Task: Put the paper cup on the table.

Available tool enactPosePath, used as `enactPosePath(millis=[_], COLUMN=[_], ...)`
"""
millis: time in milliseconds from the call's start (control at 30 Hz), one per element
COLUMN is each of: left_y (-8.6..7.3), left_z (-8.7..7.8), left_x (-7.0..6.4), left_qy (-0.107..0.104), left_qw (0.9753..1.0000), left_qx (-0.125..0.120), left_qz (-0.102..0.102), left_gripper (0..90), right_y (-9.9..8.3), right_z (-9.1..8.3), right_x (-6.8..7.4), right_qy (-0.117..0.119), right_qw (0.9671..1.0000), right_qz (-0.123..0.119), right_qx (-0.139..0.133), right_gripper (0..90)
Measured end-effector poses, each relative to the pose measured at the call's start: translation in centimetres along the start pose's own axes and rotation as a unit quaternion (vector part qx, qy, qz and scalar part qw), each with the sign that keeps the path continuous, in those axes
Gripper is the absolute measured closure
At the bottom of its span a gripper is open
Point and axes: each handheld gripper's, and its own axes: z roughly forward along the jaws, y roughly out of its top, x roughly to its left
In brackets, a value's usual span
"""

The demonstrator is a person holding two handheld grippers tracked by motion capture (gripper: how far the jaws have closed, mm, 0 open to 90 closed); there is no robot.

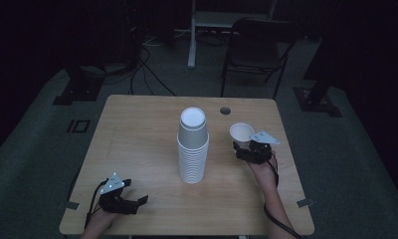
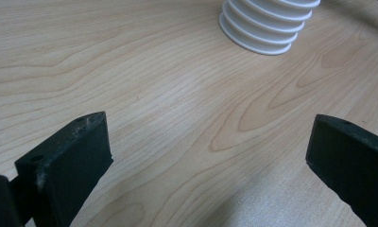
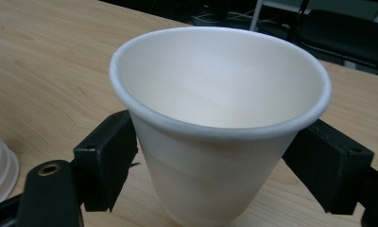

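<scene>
Paper cup (image 3: 215, 137), white, mouth up, sits between the two black jaws of the right tongs (image 3: 225, 161); jaws press its wall on both sides below the rim, so the tongs are clenched on it. Grip is low on the wall, likely to keep the rim free and the cup upright. In the high view the cup (image 1: 242, 132) is at the right half of the bench (image 1: 137, 149), right of the stack; whether its base touches the wood cannot be told. Stack of inverted paper cups (image 1: 192, 147) stands mid-bench, near but apart. Left tongs (image 1: 132, 204) rest at the near left edge, jaws wide, released, nothing between them. Cable hole (image 1: 225, 110) lies behind the cup. Nothing stands between cup and stack. Black chair (image 1: 256, 47) beyond the bench.
</scene>
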Motion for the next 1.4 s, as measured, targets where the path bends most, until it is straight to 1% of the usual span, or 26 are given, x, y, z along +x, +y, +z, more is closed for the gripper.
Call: enactPosePath(millis=[33, 133, 233, 333, 433, 467, 500, 600, 633, 667, 700, 767, 800, 833, 867, 967, 1067, 1100, 1200, 1233, 1333, 1400], left_y=[0.0, 0.0, 0.0, 0.0, -0.1, -0.1, -0.1, -0.2, -0.2, -0.2, -0.2, -0.2, -0.1, -0.1, -0.1, -0.1, 0.0, 0.0, 0.0, 0.0, -0.1, -0.1], left_z=[0.0, 0.0, 0.0, 0.0, 0.0, 0.0, 0.0, 0.0, 0.1, 0.1, 0.1, 0.1, 0.1, 0.1, 0.1, 0.0, -0.1, -0.1, -0.2, -0.2, -0.3, -0.3], left_x=[0.0, 0.1, 0.0, 0.0, 0.0, 0.0, 0.0, 0.0, 0.0, 0.0, 0.0, 0.0, 0.0, 0.0, 0.0, 0.0, 0.1, 0.1, 0.1, 0.1, 0.2, 0.2], left_qy=[0.0, 0.001, 0.0, -0.002, -0.002, -0.002, -0.001, -0.007, -0.007, -0.006, -0.006, -0.005, -0.004, -0.003, -0.003, -0.003, -0.003, -0.001, -0.001, -0.001, 0.0, 0.001], left_qw=[1.0, 1.0, 1.0, 1.0, 1.0, 1.0, 1.0, 1.0, 1.0, 1.0, 1.0, 1.0, 1.0, 1.0, 1.0, 1.0, 1.0, 1.0, 1.0, 1.0, 0.9999, 0.9999], left_qx=[0.0, -0.001, 0.0, -0.001, -0.002, -0.002, -0.002, 0.003, 0.003, 0.004, 0.003, 0.001, 0.001, 0.0, -0.001, -0.005, -0.007, -0.008, -0.01, -0.01, -0.01, -0.011], left_qz=[0.0, 0.0, 0.001, 0.001, 0.001, 0.001, 0.001, 0.004, 0.005, 0.005, 0.004, 0.004, 0.004, 0.005, 0.005, 0.002, -0.001, 0.001, 0.0, 0.0, -0.001, 0.0], left_gripper=[1.0, 1.0, 1.0, 1.0, 1.0, 1.0, 1.0, 1.0, 1.0, 1.0, 1.0, 1.0, 1.0, 1.0, 1.0, 1.0, 1.0, 1.0, 1.0, 1.0, 1.0, 1.0], right_y=[-0.1, -0.4, -0.8, -1.3, -1.9, -2.0, -2.2, -2.6, -2.7, -2.7, -2.8, -2.8, -2.7, -2.7, -2.8, -3.1, -3.8, -4.0, -4.9, -4.9, -5.8, -6.1], right_z=[0.2, 0.7, 1.1, 1.5, 1.8, 1.9, 1.9, 2.0, 2.1, 2.1, 2.0, 1.8, 1.6, 1.4, 1.2, 0.3, -0.4, -0.6, -1.3, -1.3, -2.1, -2.6], right_x=[0.0, 0.0, 0.2, 0.2, 0.2, 0.1, 0.2, 0.0, -0.2, -0.2, -0.2, -0.1, -0.1, -0.2, -0.3, -0.5, -0.6, -0.7, -0.8, -0.8, -1.1, -1.1], right_qy=[-0.004, -0.011, -0.015, -0.016, -0.016, -0.014, -0.017, -0.015, -0.007, -0.004, -0.007, -0.003, -0.003, 0.003, -0.001, 0.003, 0.007, 0.008, 0.012, 0.012, 0.021, 0.021], right_qw=[1.0, 0.9999, 0.9998, 0.9999, 0.9998, 0.9998, 0.9997, 0.9996, 0.9996, 0.9995, 0.9995, 0.9996, 0.9996, 0.9995, 0.9994, 0.9994, 0.9994, 0.9994, 0.9991, 0.9991, 0.9986, 0.9984], right_qz=[0.001, -0.005, -0.009, -0.003, -0.001, 0.002, 0.001, 0.008, 0.018, 0.022, 0.02, 0.021, 0.022, 0.026, 0.03, 0.034, 0.026, 0.024, 0.03, 0.03, 0.034, 0.038], right_qx=[-0.004, -0.003, 0.002, 0.003, 0.011, 0.017, 0.018, 0.021, 0.023, 0.024, 0.024, 0.021, 0.019, 0.019, 0.016, 0.009, 0.021, 0.025, 0.028, 0.028, 0.034, 0.037], right_gripper=[19.2, 19.1, 18.7, 18.4, 18.0, 17.9, 17.7, 17.3, 16.2, 15.8, 14.6, 11.0, 10.5, 10.3, 10.1, 9.8, 9.8, 9.8, 9.8, 9.8, 9.8, 9.8])
